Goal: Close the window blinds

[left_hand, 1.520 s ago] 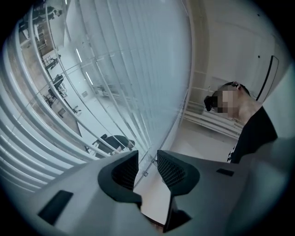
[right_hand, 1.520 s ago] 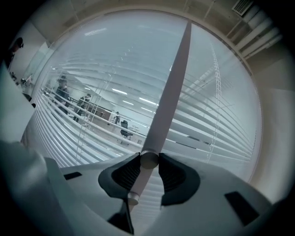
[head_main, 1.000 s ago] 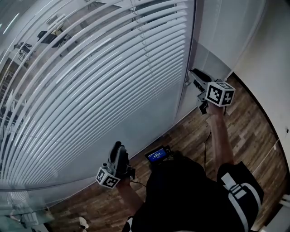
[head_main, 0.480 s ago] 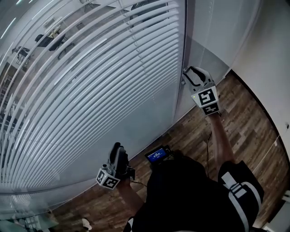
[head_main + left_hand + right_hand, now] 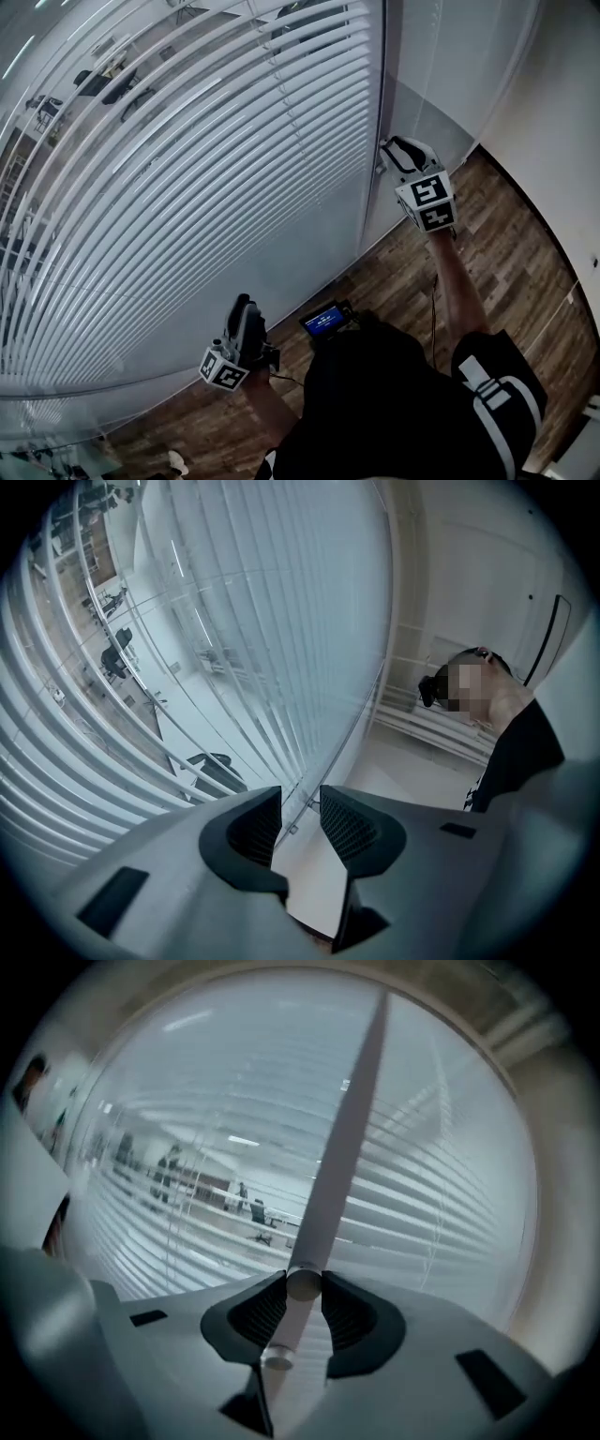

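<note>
Right gripper (image 5: pixel 302 1290) is at the right edge of the blinds (image 5: pixel 187 187). Its jaws have just been closing and the pads are pinched on the tilt wand (image 5: pixel 339 1138), which hangs along that edge. Slats are partly tilted, with the room beyond showing through them. Left gripper (image 5: pixel 300 810) sits low in front of the blinds, jaws apart, nothing between the pads.
</note>
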